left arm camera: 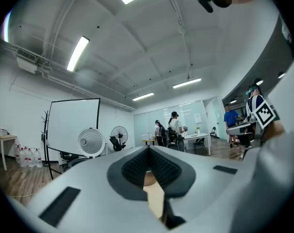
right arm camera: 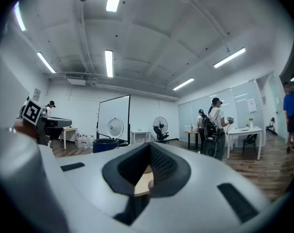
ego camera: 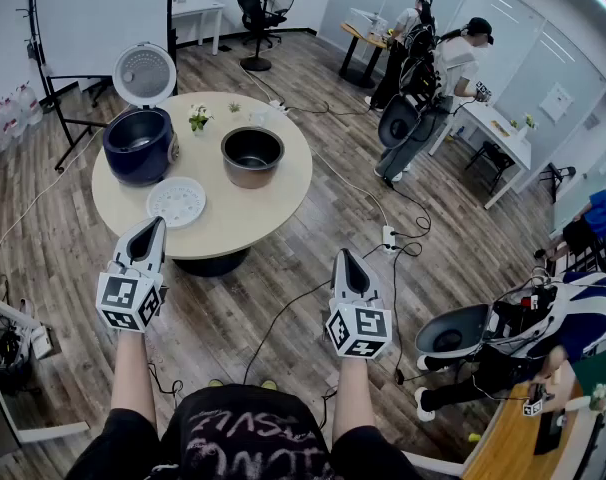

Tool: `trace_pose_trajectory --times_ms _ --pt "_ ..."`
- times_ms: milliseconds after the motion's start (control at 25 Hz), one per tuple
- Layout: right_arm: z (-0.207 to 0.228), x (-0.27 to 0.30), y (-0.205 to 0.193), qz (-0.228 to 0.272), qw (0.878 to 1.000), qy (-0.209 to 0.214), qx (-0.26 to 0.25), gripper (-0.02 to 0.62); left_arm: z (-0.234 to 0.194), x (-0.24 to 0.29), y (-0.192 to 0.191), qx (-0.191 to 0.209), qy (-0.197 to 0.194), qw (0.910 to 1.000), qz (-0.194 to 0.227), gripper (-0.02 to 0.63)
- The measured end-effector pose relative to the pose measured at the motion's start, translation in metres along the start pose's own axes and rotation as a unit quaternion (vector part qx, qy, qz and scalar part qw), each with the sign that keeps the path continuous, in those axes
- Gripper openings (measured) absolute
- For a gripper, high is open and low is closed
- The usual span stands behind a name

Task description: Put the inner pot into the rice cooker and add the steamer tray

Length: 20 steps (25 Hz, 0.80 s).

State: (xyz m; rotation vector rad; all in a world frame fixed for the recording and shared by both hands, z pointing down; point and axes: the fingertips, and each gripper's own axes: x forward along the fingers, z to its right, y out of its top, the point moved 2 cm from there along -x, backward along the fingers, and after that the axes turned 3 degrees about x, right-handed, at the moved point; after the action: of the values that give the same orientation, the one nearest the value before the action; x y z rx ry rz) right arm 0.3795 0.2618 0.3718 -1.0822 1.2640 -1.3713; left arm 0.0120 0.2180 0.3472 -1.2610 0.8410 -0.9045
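One round counter (ego camera: 273, 208) carries one dark blue cooker (ego camera: 138, 146) with its lid up, one pot (ego camera: 252, 155) and one white tray (ego camera: 176, 201). The pot stands empty to the right of the cooker, apart from it. The tray lies flat in front of the cooker, near the counter's close edge, touching neither. One small plant (ego camera: 197, 118) stands further back, between cooker and pot. Two grippers are held level. The left gripper (ego camera: 155, 224) has its tip at the counter's near edge, and the right gripper (ego camera: 341, 258) is over the floor. Each has its jaws pressed together on nothing.
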Motion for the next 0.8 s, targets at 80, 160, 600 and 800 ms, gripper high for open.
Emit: trace_pose_trajectory --times_ms 80,160,600,800 --pt "-0.0041 0.0007 0.0006 0.000 1.000 0.000 -0.002 0.003 -0.0028 -0.0011 0.0007 0.001 0.002 1.0000 -0.002 0.008" --pt "-0.0072 0.0010 0.0015 0.001 1.000 0.001 -0.004 0.003 -0.0044 -0.0027 0.0009 0.001 0.003 1.0000 -0.002 0.008" --pt "-0.0093 0.0003 0.0013 0.006 1.000 0.015 0.019 0.006 -0.0050 -0.0051 0.0002 -0.009 0.008 0.9999 -0.001 0.008" --pt "-0.0079 -0.0008 0.0014 0.007 1.000 0.010 0.011 0.005 -0.0036 -0.0042 -0.0002 -0.005 0.011 0.9999 -0.004 0.008"
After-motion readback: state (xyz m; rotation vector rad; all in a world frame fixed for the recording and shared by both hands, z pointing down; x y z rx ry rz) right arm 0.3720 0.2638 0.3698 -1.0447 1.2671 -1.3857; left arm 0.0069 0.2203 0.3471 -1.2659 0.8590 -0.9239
